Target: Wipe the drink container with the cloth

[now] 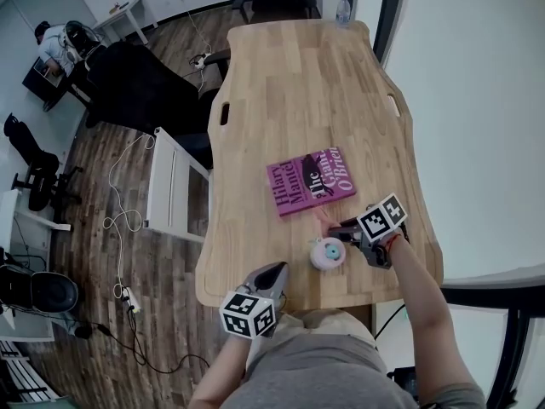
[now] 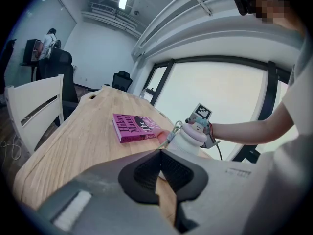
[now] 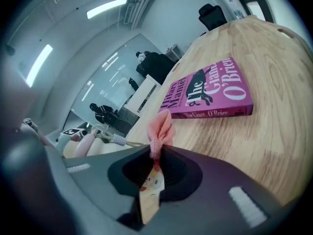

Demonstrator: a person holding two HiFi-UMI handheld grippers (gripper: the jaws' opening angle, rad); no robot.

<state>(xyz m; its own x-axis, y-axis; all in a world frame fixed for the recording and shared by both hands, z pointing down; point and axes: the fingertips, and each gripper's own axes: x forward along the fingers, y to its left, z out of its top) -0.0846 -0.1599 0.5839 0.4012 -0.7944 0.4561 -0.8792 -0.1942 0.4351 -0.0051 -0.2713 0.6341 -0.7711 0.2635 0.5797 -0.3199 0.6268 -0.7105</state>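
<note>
Drink container (image 1: 327,253): upright near counter (image 1: 289,83) front edge, unbraced. Left gripper (image 1: 274,273) clenched empty near it; right gripper (image 1: 341,230) pinching pink cloth (image 3: 160,129). Could tip or skid off the edge under a sideways wiping push.

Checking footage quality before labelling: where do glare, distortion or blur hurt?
Head view: even light, book sharp, table edges bowed. Left gripper view: blown-out window backlights the drink container; dark vignette. Right gripper view: strong fisheye; the cloth pinched in the right tool looks soft.
</note>
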